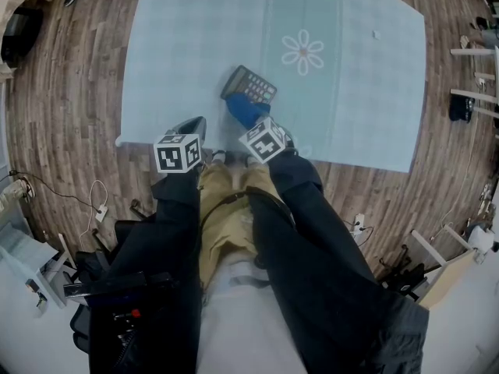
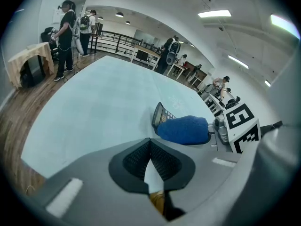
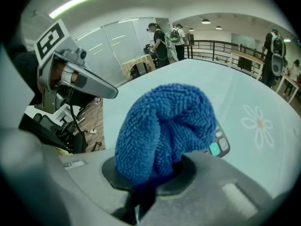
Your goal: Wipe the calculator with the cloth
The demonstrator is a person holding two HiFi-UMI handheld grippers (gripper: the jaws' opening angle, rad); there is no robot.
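Blue cloth (image 3: 164,126) in low right gripper (image 3: 157,171)

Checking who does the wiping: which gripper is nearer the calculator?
Right. The right gripper holds the cloth at the near edge of the calculator; the left gripper hangs apart, off to its left.

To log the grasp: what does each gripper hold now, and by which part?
The right gripper holds the blue cloth by its bunched lower end; the left gripper holds nothing.

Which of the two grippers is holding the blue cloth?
The right gripper, shut on the blue cloth at the calculator. The left gripper is shut with nothing between its jaws.
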